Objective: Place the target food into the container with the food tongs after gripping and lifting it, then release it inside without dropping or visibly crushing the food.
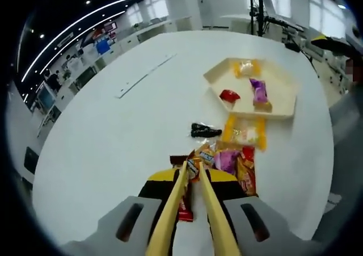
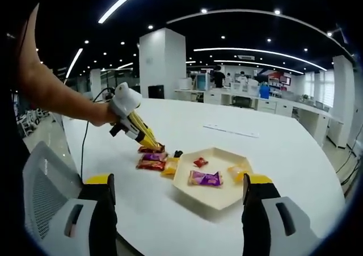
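Our left gripper [image 1: 193,173], clamped on the food tongs [image 1: 190,208], reaches the snack pile [image 1: 224,159]. The tray [image 1: 283,105] holds three packets; our right gripper's [image 2: 178,202] jaws stand wide apart.

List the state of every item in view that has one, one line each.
Left gripper: jaws close on the yellow food tongs.
Right gripper: open, empty.
Food tongs: tips down at the snack pile.
Tray: holds three wrapped snacks.
Black packet: lying apart on the table.
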A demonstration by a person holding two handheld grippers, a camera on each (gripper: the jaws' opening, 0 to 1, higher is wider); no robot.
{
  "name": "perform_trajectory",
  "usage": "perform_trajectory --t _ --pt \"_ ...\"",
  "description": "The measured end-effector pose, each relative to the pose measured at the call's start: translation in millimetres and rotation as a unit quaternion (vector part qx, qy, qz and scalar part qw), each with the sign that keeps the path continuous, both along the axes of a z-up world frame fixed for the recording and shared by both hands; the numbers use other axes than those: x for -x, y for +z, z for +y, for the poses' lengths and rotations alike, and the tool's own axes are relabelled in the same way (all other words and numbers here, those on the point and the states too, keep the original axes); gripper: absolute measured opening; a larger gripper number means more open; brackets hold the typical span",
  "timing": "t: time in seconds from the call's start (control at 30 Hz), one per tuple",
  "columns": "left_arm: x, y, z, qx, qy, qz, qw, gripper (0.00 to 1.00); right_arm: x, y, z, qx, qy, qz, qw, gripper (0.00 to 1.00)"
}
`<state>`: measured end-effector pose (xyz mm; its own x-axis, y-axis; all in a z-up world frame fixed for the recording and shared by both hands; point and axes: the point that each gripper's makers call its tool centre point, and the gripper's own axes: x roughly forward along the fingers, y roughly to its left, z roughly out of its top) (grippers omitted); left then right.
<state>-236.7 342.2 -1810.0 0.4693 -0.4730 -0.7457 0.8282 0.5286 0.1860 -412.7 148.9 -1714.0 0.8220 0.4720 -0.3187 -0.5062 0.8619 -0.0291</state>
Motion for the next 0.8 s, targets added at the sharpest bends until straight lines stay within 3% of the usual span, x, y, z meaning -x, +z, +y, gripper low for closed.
perform_trajectory --t 0.2,0.8 --pt "-0.1 1.2 5.8 0.005 0.011 0.007 0.9999 0.14 -0.1 1.0 -1.7 -0.001 -0.004 -0.002 1.0000 0.92" --pt "-8.5 27.9 -12.8 0.036 -0.003 0.001 0.9993 0.14 0.2 0.3 -1.4 0.002 -0.004 -0.002 1.0000 0.91"
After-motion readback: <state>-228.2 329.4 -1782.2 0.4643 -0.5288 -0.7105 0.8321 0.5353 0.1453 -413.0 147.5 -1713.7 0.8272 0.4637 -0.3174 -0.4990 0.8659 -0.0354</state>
